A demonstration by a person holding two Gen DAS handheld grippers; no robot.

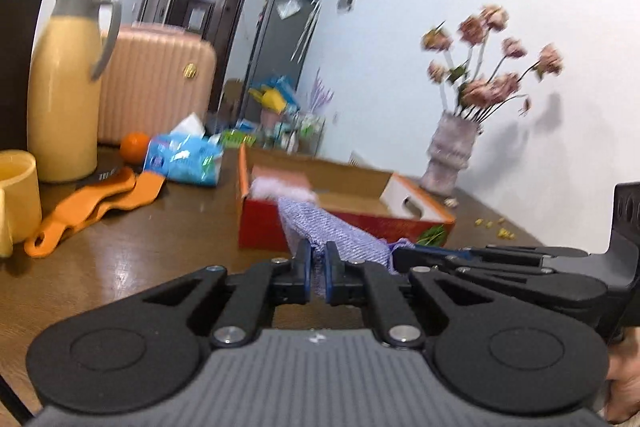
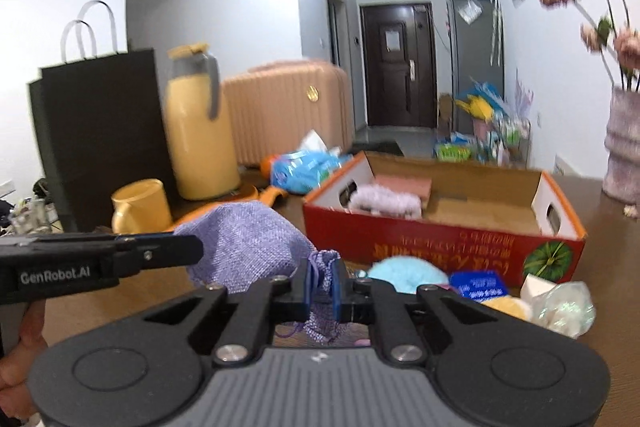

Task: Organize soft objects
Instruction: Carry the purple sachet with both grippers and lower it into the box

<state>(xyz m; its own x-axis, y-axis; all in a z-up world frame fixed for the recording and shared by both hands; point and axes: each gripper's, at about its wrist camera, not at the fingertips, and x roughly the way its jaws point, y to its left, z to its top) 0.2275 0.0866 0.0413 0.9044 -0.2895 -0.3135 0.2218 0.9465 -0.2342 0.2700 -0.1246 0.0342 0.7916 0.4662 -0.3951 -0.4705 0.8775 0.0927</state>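
Mid-carry: left claw (image 1: 318, 269) and right claw (image 2: 324, 287) both clenched on purple cloth (image 2: 244, 239), held above bench (image 1: 160, 235). Next: lower into box (image 2: 440, 227), release.

My left gripper (image 1: 318, 269) and right gripper (image 2: 324, 285) sit side by side, tilted slightly downward. Both are clamped tight on purple cloth, a hand (image 2: 16, 367) behind each.
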